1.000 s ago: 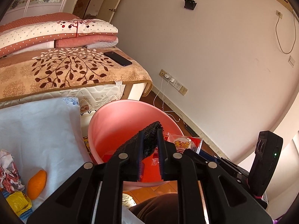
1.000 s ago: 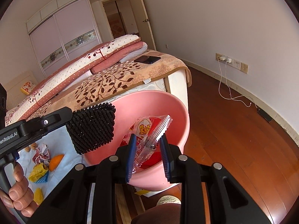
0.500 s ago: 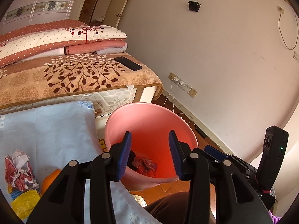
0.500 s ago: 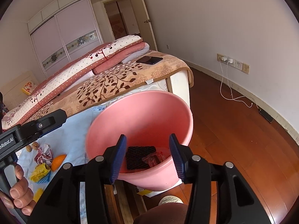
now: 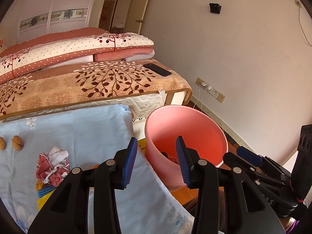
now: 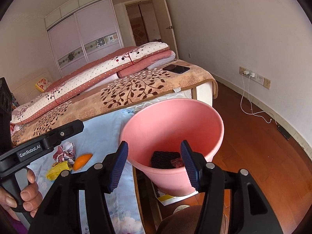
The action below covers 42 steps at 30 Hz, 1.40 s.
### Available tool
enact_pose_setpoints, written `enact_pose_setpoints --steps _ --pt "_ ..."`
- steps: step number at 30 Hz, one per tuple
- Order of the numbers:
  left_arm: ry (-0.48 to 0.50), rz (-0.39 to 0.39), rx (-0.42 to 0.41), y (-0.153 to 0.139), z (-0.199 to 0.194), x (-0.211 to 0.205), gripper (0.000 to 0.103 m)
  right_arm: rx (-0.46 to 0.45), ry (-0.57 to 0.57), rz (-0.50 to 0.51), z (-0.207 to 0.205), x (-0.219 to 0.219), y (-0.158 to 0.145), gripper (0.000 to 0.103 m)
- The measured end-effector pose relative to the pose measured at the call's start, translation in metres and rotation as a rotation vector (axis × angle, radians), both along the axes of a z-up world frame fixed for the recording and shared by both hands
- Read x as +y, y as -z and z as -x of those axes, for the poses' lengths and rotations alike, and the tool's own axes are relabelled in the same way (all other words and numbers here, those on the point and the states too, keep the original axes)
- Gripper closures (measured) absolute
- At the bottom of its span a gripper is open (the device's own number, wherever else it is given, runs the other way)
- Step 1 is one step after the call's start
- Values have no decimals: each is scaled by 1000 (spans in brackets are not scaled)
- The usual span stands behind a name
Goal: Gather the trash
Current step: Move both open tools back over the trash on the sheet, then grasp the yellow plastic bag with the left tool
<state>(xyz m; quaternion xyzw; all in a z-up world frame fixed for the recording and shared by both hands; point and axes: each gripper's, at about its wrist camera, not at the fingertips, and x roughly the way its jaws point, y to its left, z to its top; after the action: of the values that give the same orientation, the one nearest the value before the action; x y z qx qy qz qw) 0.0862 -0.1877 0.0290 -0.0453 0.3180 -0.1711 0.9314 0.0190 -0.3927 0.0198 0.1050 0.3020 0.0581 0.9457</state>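
A pink bin (image 5: 195, 128) (image 6: 171, 124) stands on the floor beside the table. Inside it lie a black scrubbing pad (image 6: 164, 159) and a red snack wrapper (image 6: 177, 163). My left gripper (image 5: 156, 161) is open and empty, above the table's right edge next to the bin. My right gripper (image 6: 154, 165) is open and empty, just in front of the bin's near rim. On the light blue tablecloth (image 5: 78, 128) lie a crumpled red and white paper (image 5: 52, 165) (image 6: 65, 152), a yellow wrapper (image 6: 58, 169) and an orange peel (image 6: 82, 160).
Two walnuts (image 5: 17, 143) lie at the cloth's left. A bed (image 5: 93, 81) with folded quilts and a black phone (image 5: 157, 69) stands behind. A charger cable (image 6: 251, 105) trails over the wooden floor by the wall. My knee (image 6: 185, 220) shows at the bottom.
Both grippers opened and dropped the black pad and the snack wrapper into the bin, then drew back. The left gripper swung left toward the tablecloth.
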Motion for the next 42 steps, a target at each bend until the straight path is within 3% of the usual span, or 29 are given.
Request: enact_pose_setpoints --steps 3,13,28,37,42 --pt "-24 -39 -25 1 10 6 61 -3 -28 10 6 13 -2 48" --pt "-61 -58 -58 -1 39 35 61 -5 -107 41 23 54 -4 48" --pt "-255 21 24 7 68 138 62 10 -227 68 37 102 2 48" --pt "-325 -17 64 27 92 181 62 28 -301 87 42 126 8 48" --pt "-308 -34 90 38 95 189 62 47 -338 106 43 142 14 48"
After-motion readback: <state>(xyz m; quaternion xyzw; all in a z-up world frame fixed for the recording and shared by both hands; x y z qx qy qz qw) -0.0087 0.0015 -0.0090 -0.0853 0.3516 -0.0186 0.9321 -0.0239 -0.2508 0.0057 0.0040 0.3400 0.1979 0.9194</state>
